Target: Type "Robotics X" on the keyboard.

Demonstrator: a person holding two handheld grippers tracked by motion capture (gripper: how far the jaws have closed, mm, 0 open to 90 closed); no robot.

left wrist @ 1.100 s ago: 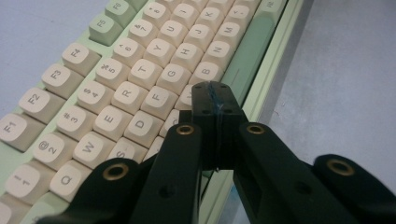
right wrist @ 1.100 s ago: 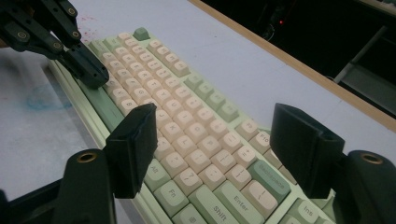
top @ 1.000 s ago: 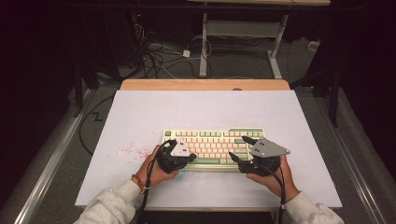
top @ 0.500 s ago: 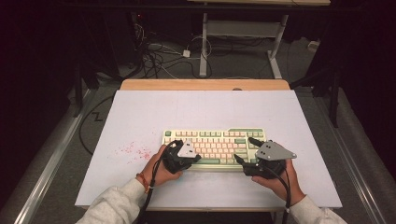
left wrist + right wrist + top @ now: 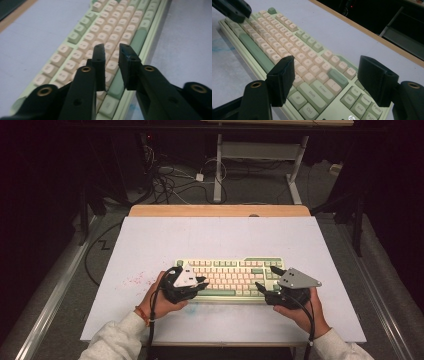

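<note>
From above, the keyboard [image 5: 230,277] lies flat near the front of the pale counter [image 5: 150,245], a little right of centre. The left hand-held gripper [image 5: 200,285] sits over its left end and the right hand-held gripper [image 5: 265,289] at its right end, both pointing inward. Some reddish specks mark the counter to the left.

Along the left hand-held gripper [image 5: 111,48], the jaws stand only a narrow gap apart, gripping nothing, poised just above the lower letter rows beside the long green bar.

Along the right hand-held gripper [image 5: 325,67], the jaws are spread wide and empty, straddling the Enter and Shift keys of the keyboard [image 5: 294,50].

If the aim is to lift or shift the keyboard, I'd say each side should grip the case edge rather than the keycaps, and both should move together so it stays level.
</note>
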